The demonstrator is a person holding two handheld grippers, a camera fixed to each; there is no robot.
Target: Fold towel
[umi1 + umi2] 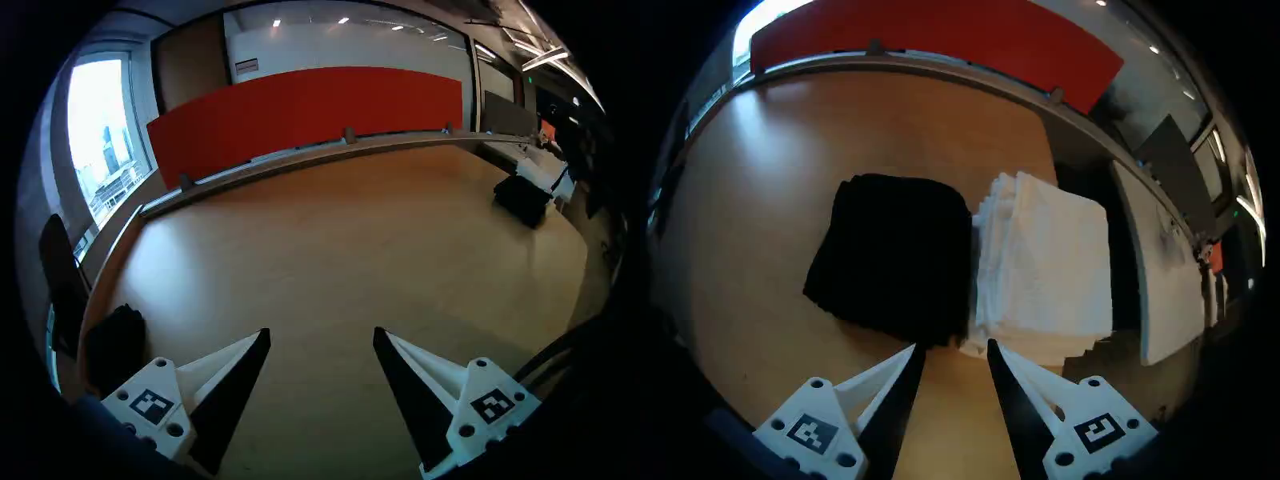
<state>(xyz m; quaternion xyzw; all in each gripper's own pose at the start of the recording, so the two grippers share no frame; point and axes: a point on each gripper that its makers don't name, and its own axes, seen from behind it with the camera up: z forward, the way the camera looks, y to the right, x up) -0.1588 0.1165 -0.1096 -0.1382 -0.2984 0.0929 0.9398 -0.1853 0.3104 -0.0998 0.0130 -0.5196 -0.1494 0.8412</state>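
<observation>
We hold both grippers empty, fingers spread: left gripper (320,332) over the worktop (336,240), right gripper (954,348) near a black towel stack (892,256) touching a white towel stack (1044,264). Both look already folded.

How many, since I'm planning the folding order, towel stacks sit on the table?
2. A black stack lies on the left and a white stack right beside it, both just ahead of the right claw. Others may lie hidden out of view.

wooden table (744,240): black towels (892,256), white towels (1044,264)
</observation>
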